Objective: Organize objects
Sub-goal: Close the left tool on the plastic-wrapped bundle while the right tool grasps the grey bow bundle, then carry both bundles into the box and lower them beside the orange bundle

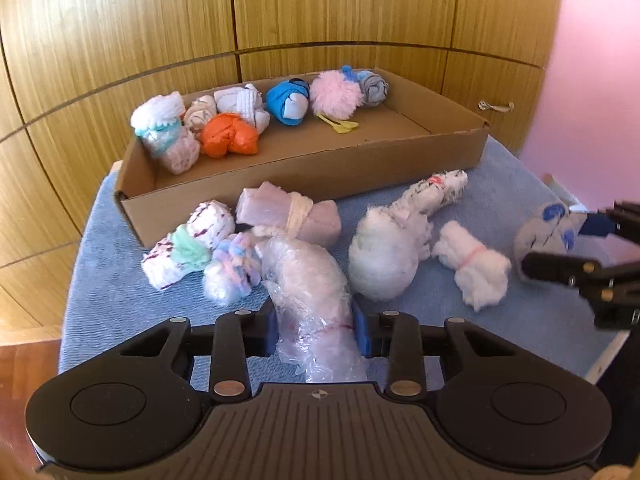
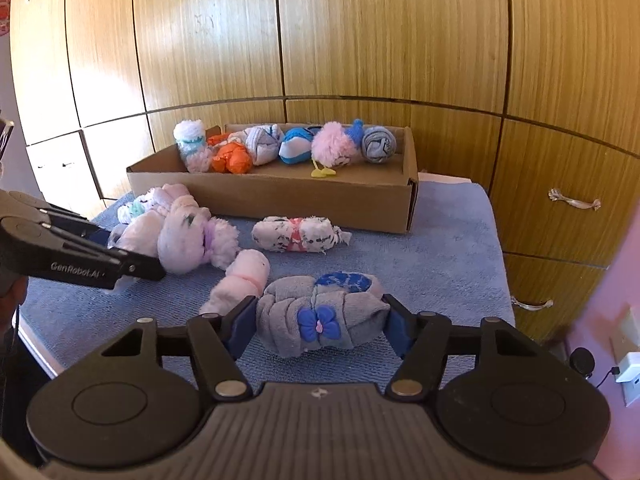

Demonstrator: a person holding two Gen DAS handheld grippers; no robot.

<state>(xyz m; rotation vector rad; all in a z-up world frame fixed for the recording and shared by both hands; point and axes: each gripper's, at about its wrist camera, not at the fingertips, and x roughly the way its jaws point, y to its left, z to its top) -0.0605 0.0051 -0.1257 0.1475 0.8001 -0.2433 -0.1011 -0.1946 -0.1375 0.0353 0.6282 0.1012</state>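
Left hand-held gripper (image 1: 314,330) clamps a plastic-wrapped bundle (image 1: 308,280); right hand-held gripper (image 2: 320,322) clamps a grey sock roll (image 2: 320,316) (cardboard box (image 2: 280,196) far).

Only readable text: "GenRobot.AI", pale lettering on side of black plastic left tool (image 2: 120,250), seen in right wrist view at left edge. Small round emblem on ribbed grey housing (image 1: 320,394) of same tool in left wrist view, no letters legible. Similar emblem on right tool's ribbed grey housing (image 2: 320,393), unreadable. Red sticker (image 2: 4,14) on wall at far left, too cut off to read.
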